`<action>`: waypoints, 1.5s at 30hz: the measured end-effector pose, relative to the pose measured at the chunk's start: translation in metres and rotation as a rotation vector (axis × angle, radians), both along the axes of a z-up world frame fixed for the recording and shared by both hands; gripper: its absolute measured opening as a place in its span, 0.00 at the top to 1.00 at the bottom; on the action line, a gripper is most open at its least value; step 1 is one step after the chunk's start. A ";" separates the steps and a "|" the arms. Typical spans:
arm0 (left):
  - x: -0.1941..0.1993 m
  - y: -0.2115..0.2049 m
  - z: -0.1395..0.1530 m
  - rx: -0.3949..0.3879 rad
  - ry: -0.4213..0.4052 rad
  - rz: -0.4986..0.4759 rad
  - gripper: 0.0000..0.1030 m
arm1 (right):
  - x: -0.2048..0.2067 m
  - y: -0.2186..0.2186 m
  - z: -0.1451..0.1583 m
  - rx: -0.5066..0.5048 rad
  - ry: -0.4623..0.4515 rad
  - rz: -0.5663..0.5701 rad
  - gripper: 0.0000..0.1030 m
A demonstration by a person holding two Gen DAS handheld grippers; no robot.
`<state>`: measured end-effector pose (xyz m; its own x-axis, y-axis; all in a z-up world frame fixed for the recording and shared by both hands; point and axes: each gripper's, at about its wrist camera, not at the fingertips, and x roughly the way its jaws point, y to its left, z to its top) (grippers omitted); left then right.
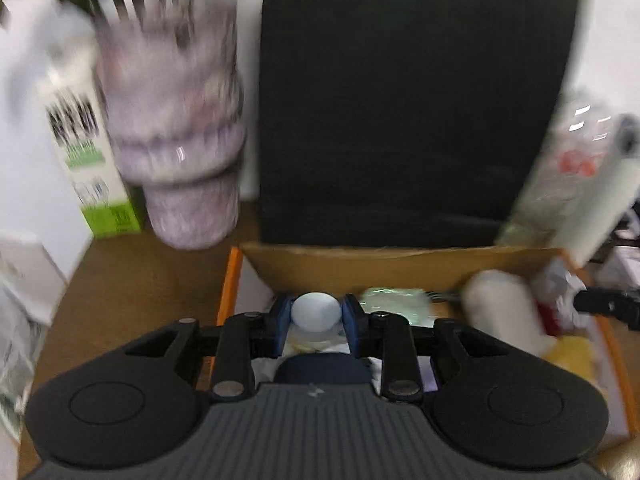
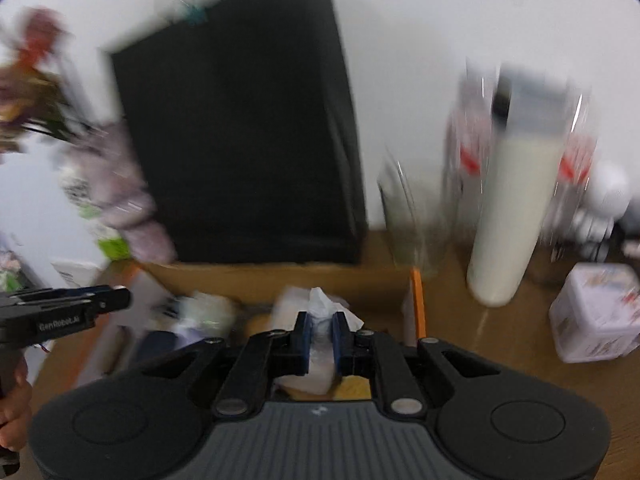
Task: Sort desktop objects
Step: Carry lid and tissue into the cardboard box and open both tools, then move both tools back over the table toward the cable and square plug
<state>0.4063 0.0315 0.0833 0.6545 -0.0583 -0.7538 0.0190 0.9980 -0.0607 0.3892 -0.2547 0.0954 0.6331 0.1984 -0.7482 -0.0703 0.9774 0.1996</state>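
Left wrist view first: our left gripper [image 1: 316, 314] has its blue pads clamped on a pale, rounded ball-like object [image 1: 315, 312], held just above the open cardboard box [image 1: 360, 264]. Inside the box we make out a greenish plastic wrapper [image 1: 394, 298], a white bottle-shaped item [image 1: 504, 308] lying on its side, something red and white crumpled in the box's far right corner, and a dark blue item [image 1: 322, 368] directly beneath the jaws. Behind the box stands a big black bag [image 1: 408, 100]; to the box's left, a lilac ribbed vase [image 1: 180, 140] with dark stems and a green-and-white carton [image 1: 92, 160], all motion-blurred

Right wrist view now: our right gripper [image 2: 320, 340] is pinched on a crumpled white plastic bag or tissue [image 2: 320, 304], over the box's right half, near its orange-edged wall [image 2: 418, 304]. The left gripper pokes in over the box's left side

We judge the sorting well under way: several things already lie in the box, two more held over it, not yet released. To the right of the box a tall cream cylinder [image 2: 516, 208], clear packaging behind it and a white lidded tub [image 2: 596, 312] sit out on the desk, possibly left to sort

The surface is a brown wooden desk [image 2: 500, 340] against a plain white wall [image 2: 440, 20], cluttered at both edges
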 end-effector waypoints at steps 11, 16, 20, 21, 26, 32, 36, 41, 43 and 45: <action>0.034 -0.020 -0.036 0.175 0.140 -0.005 0.66 | 0.057 0.019 -0.048 -0.205 0.035 -0.032 0.64; 0.019 -0.017 -0.012 0.100 0.140 -0.005 0.31 | 0.039 0.023 -0.024 -0.165 0.017 -0.044 0.36; -0.007 -0.021 0.016 0.074 0.128 -0.016 0.24 | 0.014 0.025 0.007 -0.163 -0.009 -0.043 0.33; -0.016 -0.022 0.024 0.065 0.120 -0.017 0.22 | 0.006 0.026 0.014 -0.159 -0.003 -0.040 0.30; -0.069 -0.030 0.053 0.058 0.073 -0.023 0.08 | -0.043 0.036 0.036 -0.151 -0.011 -0.017 0.27; -0.179 -0.038 0.050 0.072 -0.067 -0.007 0.00 | -0.143 0.035 0.036 -0.083 -0.111 -0.001 0.19; -0.271 -0.037 0.035 0.032 -0.185 0.008 0.00 | -0.233 0.035 0.014 -0.046 -0.192 0.023 0.18; -0.363 -0.038 0.003 0.018 -0.271 0.033 0.00 | -0.324 0.043 -0.020 -0.075 -0.264 0.008 0.17; -0.392 -0.040 -0.010 0.017 -0.285 0.017 0.00 | -0.353 0.044 -0.034 -0.070 -0.272 0.007 0.17; -0.419 -0.039 -0.026 0.002 -0.303 0.032 0.00 | -0.381 0.047 -0.047 -0.078 -0.282 -0.003 0.17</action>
